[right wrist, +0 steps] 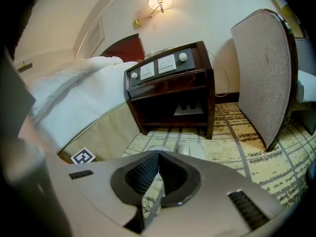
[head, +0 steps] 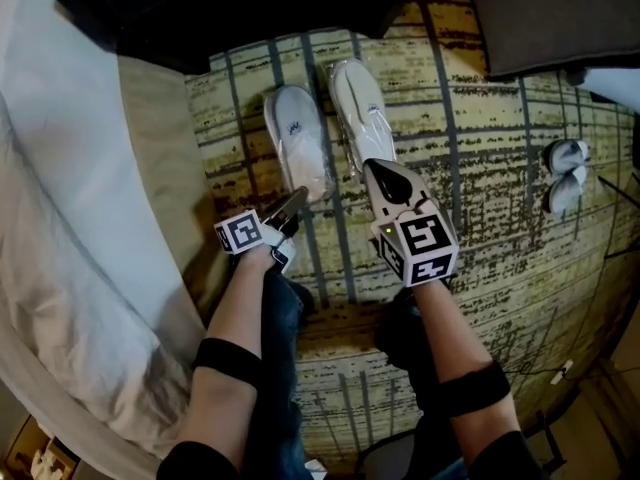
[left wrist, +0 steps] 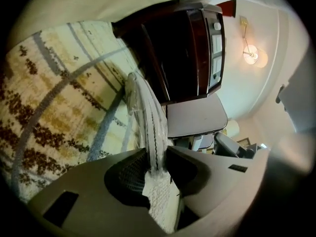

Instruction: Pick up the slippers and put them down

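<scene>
Scene: beige patterned carpet with grey-blue grid lines, a dark brown wooden bedside cabinet at its far edge and a white-covered bed along its left edge.

Pair: two slippers lie side by side near the carpet's far edge, toes toward the cabinet, close together but not touching.

Left side: the left gripper is pinching the heel end of the left slipper, a white fabric one sealed in clear plastic. The left gripper view shows the wrapped edge squeezed between the jaws and running out over the carpet.

Height: from the head view the left slipper sits low, at or just off the carpet. I cannot tell which.

Right side: the right gripper hangs over the heel of the right slipper, a matching white wrapped one. Its jaws are pressed together with nothing between them, and the slipper's toe shows just beyond.

Progress: one slipper is in a grip and the other is free on the carpet. As I read it, the left one is either just caught or about to be let go.

Left to do: release the left slipper flat beside its partner. If the right one is to be handled, those closed jaws must spread first.

Watch for: slick plastic wrap, likely to slide in a pinch this narrow.
</scene>
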### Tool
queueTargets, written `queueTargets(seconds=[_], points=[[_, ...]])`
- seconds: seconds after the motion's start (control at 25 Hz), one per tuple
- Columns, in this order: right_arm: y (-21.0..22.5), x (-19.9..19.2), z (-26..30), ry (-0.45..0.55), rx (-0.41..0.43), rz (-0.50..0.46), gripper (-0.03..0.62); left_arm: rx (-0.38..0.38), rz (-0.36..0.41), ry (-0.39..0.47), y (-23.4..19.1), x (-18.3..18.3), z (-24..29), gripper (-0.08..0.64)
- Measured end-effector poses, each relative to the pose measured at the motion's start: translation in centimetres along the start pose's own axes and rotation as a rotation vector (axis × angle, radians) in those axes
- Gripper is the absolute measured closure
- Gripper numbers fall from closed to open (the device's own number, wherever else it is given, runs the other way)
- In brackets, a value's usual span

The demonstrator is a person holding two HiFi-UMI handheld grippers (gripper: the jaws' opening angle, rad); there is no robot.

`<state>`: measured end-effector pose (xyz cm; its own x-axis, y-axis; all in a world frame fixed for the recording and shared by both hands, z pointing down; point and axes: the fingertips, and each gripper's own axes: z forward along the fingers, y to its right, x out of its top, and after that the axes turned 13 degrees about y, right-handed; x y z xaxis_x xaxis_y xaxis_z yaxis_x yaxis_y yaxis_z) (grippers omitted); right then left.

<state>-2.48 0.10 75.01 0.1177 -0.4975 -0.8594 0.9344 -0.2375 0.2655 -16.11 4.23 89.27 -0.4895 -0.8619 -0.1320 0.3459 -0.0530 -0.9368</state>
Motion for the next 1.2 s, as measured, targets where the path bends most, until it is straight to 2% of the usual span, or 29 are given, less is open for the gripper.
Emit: queueTargets(seconds=[0.16, 0.24, 0.28, 0.36, 0.4, 0.52, 0.68, 0.88, 1.0, 1.2], points=[[-0.5, -0.2, -0.1, -0.007, 0.01, -0.006, 0.589, 0.008, -0.012, -0.022, -0.5, -0.2, 0.1, 0.454], [-0.4, -0.3, -0.1, -0.008, 0.009, -0.01, 0.588, 0.053, -0.005, -0.046, -1.5, -0.4, 0.0, 0.44], [-0.3, -0.4, 0.0, -0.009, 0.006, -0.011, 0.588, 0.084, 0.004, -0.063, -2.1, -0.6, -0.1, 0.409], [0.0, -0.6, 0.0, -0.011, 0.0, -0.007, 0.588, 0.143, 0.013, -0.086, -3.1, -0.9, -0.1, 0.222], [0.0, -0.7, 0.0, -0.012, -0.002, -0.006, 0.588, 0.171, 0.016, -0.091, -3.6, -1.0, -0.1, 0.177], [-0.5, -0.8, 0.0, -0.014, 0.005, -0.003, 0.588, 0.263, 0.038, -0.078, -4.9, -0.8, -0.6, 0.1], [-0.9, 0.1, -0.6, -0.015, 0.007, 0.004, 0.589, 0.371, 0.081, -0.055, -4.9, -0.2, -1.4, 0.067], [-1.4, 3.9, -2.4, -0.008, 0.001, 0.01, 0.588, 0.479, 0.14, -0.073, -1.6, 0.1, -2.9, 0.049], [-2.3, 7.3, -4.5, -0.001, 0.007, 0.016, 0.589, 0.548, 0.144, -0.092, 1.3, -0.1, -4.5, 0.026], [-2.6, 14.4, -8.8, 0.03, 0.003, 0.002, 0.589, 0.501, 0.209, -0.088, 10.7, 0.6, -5.1, 0.026]])
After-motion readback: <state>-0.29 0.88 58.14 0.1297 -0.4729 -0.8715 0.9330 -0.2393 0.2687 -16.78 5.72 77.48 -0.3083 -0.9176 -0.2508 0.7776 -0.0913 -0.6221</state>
